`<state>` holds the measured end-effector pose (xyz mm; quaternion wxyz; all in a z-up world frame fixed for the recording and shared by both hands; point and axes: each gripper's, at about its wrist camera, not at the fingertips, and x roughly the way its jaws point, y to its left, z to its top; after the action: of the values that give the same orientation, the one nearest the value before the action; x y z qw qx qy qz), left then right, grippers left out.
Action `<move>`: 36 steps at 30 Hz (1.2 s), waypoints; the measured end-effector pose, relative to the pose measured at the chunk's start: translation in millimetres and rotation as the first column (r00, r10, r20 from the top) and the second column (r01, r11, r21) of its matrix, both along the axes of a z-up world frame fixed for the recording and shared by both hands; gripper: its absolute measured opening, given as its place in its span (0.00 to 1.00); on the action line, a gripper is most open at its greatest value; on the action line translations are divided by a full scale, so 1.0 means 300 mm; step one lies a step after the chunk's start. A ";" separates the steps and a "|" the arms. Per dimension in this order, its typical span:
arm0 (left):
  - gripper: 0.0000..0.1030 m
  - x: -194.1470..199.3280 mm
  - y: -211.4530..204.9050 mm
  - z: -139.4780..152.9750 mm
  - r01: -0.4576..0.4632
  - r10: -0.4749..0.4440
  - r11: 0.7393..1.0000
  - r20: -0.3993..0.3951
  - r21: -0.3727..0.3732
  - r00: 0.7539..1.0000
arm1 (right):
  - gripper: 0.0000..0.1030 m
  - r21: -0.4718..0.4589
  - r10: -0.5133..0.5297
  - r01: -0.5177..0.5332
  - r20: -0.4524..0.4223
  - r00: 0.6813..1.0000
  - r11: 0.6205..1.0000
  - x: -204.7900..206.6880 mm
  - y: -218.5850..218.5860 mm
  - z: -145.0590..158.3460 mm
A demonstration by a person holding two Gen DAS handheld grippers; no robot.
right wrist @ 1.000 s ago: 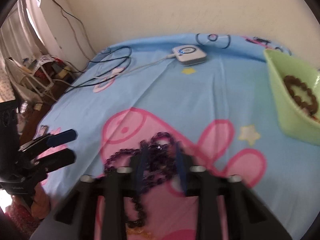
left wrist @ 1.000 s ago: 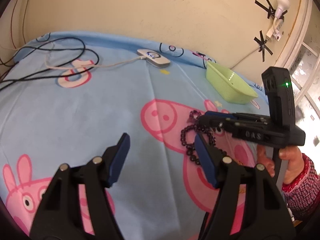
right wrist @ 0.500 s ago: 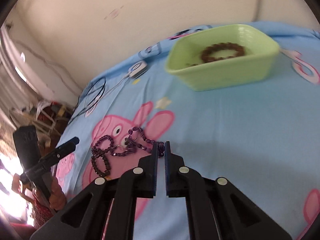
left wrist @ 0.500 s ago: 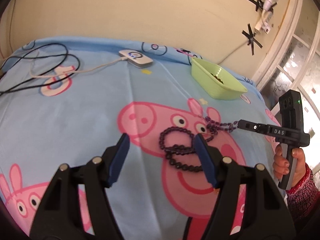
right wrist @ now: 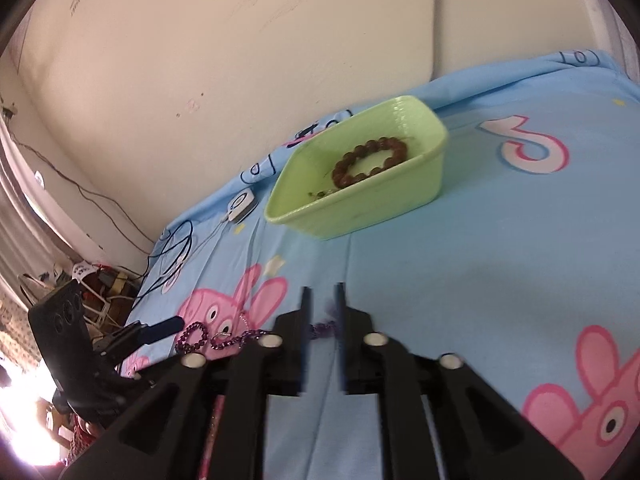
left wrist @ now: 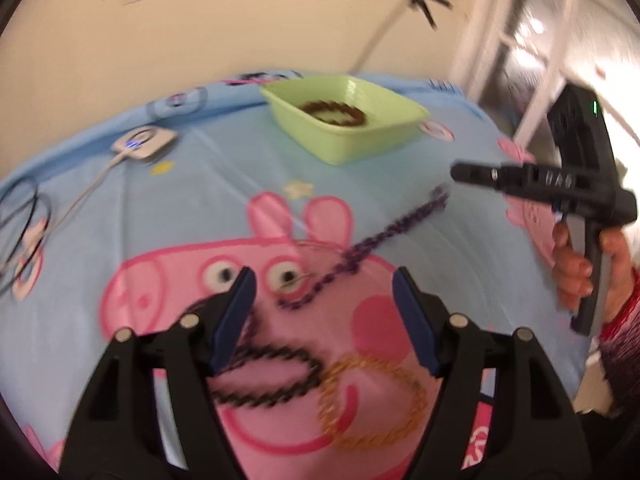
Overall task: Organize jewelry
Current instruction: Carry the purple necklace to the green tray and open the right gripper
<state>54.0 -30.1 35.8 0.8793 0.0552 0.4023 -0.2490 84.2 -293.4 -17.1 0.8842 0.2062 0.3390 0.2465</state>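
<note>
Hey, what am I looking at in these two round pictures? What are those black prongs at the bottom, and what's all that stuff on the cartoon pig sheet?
There is no robot here. A person holds a gripper in each hand, and each gripper has a fisheye camera looking along its two fingers, which are the black prongs. One picture is from the left gripper, which is open and empty. The other is from the right gripper. On the blue sheet lie a black bead bracelet, a gold chain and a purple bead strand. The right gripper has one end of that strand between its jaws, which are opening. The green tray holds a brown bead bracelet. A white device with a cable lies near the wall.
</note>
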 end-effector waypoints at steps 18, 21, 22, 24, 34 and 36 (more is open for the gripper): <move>0.14 0.092 -0.145 -0.082 0.078 -0.073 0.990 -0.048 0.117 0.996 | 0.25 -0.562 0.182 -0.122 0.053 0.982 0.818 -0.003 0.272 -0.068; 0.09 0.125 -0.164 -0.076 0.074 -0.069 0.994 -0.066 0.082 0.995 | 0.00 -0.520 0.208 -0.163 0.030 0.978 0.838 0.005 0.276 -0.054; 0.09 0.138 -0.163 -0.072 0.072 -0.068 0.996 -0.083 0.054 0.994 | 0.00 -0.504 0.203 -0.156 0.039 0.978 0.849 0.005 0.272 -0.044; 0.09 0.164 -0.153 -0.032 0.068 -0.071 0.997 -0.101 -0.032 0.992 | 0.00 -0.443 0.206 -0.162 0.054 0.977 0.882 0.000 0.266 -0.002; 0.09 0.269 -0.144 0.390 0.075 -0.072 0.963 0.022 -0.258 0.997 | 0.00 -0.279 0.169 -0.086 0.289 0.942 0.956 0.017 0.199 0.443; 0.09 0.310 -0.156 0.468 0.070 -0.059 0.956 0.045 -0.284 0.997 | 0.00 -0.271 0.146 -0.057 0.320 0.936 0.961 0.042 0.177 0.522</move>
<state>146.9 -76.7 176.2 0.8765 -0.0545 0.3444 -0.3319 96.6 -240.4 139.5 0.9343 0.0267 0.2220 0.2777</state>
